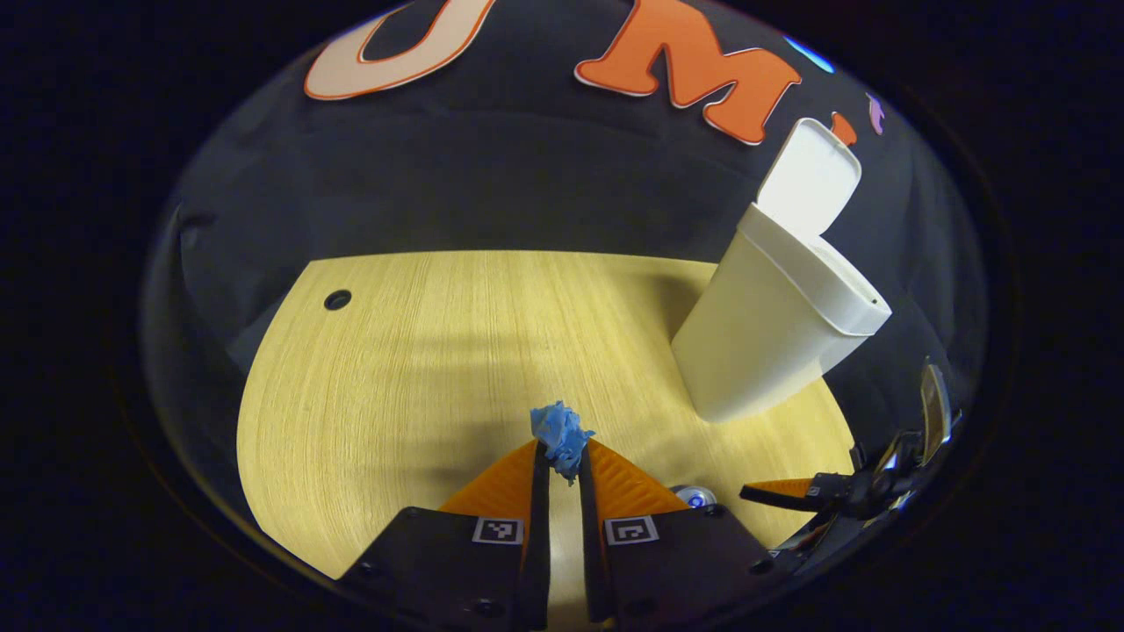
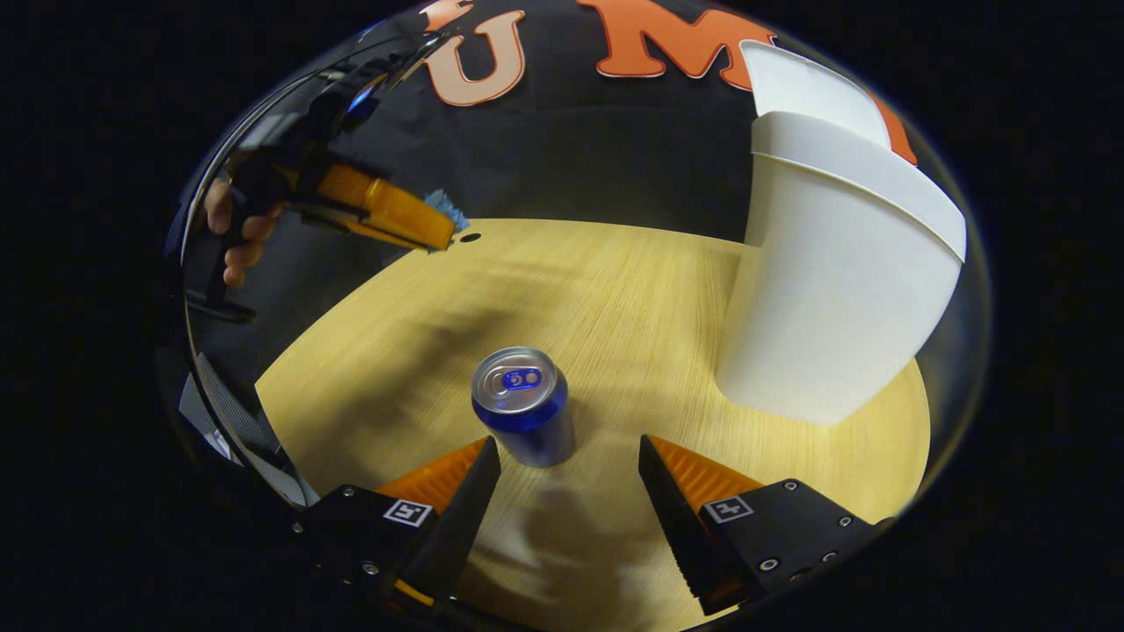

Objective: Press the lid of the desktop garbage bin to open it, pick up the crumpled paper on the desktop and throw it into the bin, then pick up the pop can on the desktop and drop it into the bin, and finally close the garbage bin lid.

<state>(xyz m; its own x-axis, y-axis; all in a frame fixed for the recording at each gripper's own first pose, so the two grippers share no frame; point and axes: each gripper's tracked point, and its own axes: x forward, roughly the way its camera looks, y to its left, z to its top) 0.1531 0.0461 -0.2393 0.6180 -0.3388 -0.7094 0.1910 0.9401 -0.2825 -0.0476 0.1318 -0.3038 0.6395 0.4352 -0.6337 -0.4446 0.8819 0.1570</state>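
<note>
Left claw pinches blue crumpled paper; right claw wide, pop can upright just ahead; bin lid up.

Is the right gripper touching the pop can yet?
Apart. In the right gripper view the right gripper is open, with bare tabletop between each finger and the upright pop can.

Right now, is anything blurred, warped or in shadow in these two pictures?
Left gripper view: fisheye bends the table edge and tilts the bin; soft shadow bands cross the wood. Right gripper view: the can is sharp, the far left claw holding blue paper is smeared near the rim.
</note>
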